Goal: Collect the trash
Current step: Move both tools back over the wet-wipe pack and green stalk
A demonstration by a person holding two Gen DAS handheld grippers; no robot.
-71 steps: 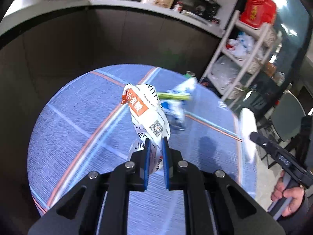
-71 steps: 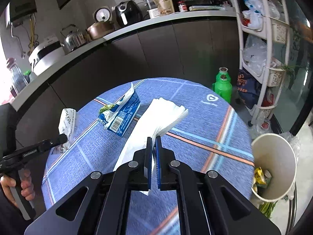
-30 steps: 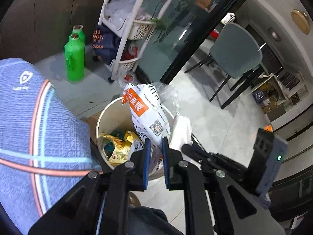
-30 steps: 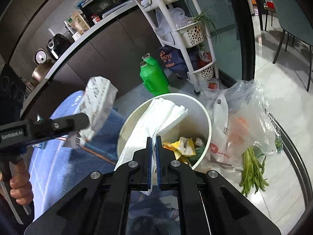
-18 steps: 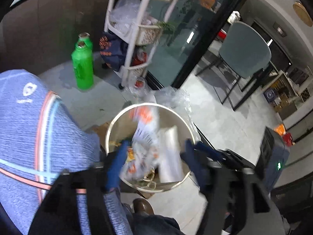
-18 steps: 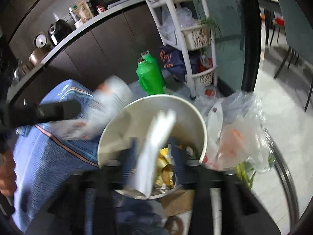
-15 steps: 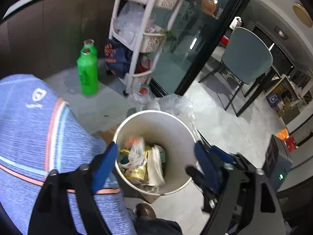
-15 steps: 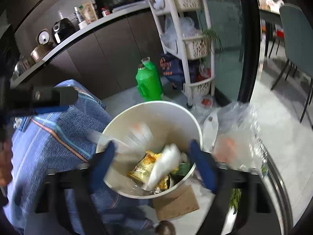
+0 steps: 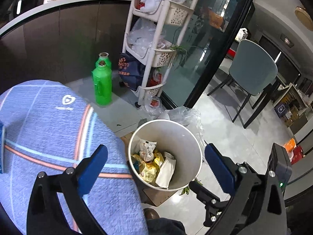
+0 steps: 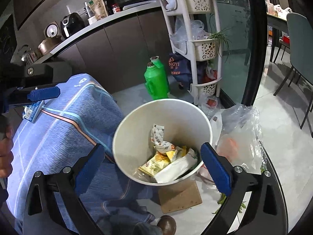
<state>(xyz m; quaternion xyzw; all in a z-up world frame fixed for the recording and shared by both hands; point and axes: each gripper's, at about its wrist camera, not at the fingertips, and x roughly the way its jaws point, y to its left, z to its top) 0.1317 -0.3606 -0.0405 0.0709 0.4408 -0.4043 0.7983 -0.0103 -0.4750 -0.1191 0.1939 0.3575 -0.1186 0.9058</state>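
A white round bin (image 9: 183, 137) (image 10: 135, 137) stands on the floor beside the table. In it lie a white-and-orange snack wrapper (image 9: 147, 148) (image 10: 158, 135), a folded white paper (image 9: 166, 170) (image 10: 176, 168) and yellow packets (image 9: 149, 171). My left gripper (image 9: 155, 148) hovers above the bin, its jaws opening wide with nothing between them. My right gripper (image 10: 152, 146) hangs over the bin too, jaws opening and empty. In the right wrist view one blue finger (image 10: 44, 94) of the left gripper shows at the left. A blue carton (image 10: 32, 110) lies on the table.
The table with a blue striped cloth (image 9: 49, 127) is left of the bin. A green bottle (image 9: 102, 84), a white basket rack (image 9: 156, 39), a clear plastic bag (image 10: 238, 133), a cardboard piece (image 10: 180, 197) and a grey chair (image 9: 252, 68) surround the bin. A shoe (image 10: 166, 223) shows below.
Both grippers went from shut to wide open. The snack wrapper and the white paper dropped out of them into the bin. Both views have pulled up and back a little.
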